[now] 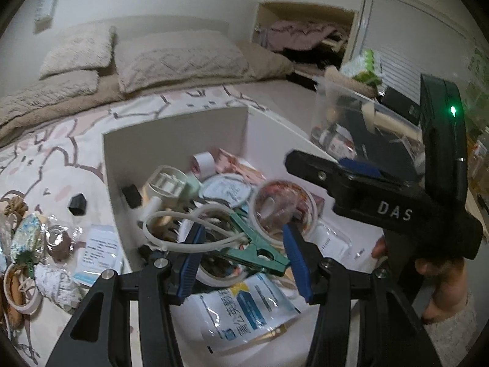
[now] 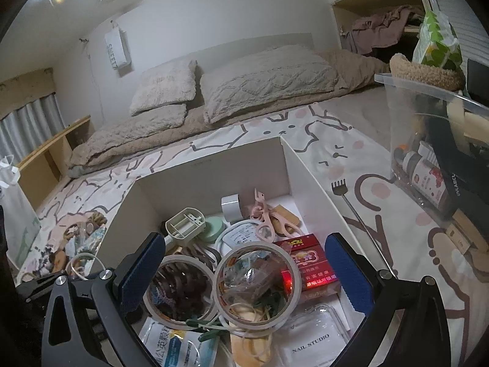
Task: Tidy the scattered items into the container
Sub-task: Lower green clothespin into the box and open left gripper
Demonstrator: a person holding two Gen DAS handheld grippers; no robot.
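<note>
A white open box sits on the patterned bedspread, full of small items. My left gripper hovers over its near side with the blue pads half apart. A green clip with a white cord loop shows between them, lying among the box's contents; neither pad presses on it. My right gripper stands wide open above two tape rolls and a red carton, holding nothing. Its black body shows at the right of the left wrist view. Loose items lie on the bed left of the box: a black piece, wrapped packets and a paper slip.
A clear plastic bin with bottles stands right of the box. A metal fork-ended rod lies on the bedspread between them. Pillows and a beige blanket lie beyond. A hand grips the right tool. A blue-and-white sachet lies at the box's near end.
</note>
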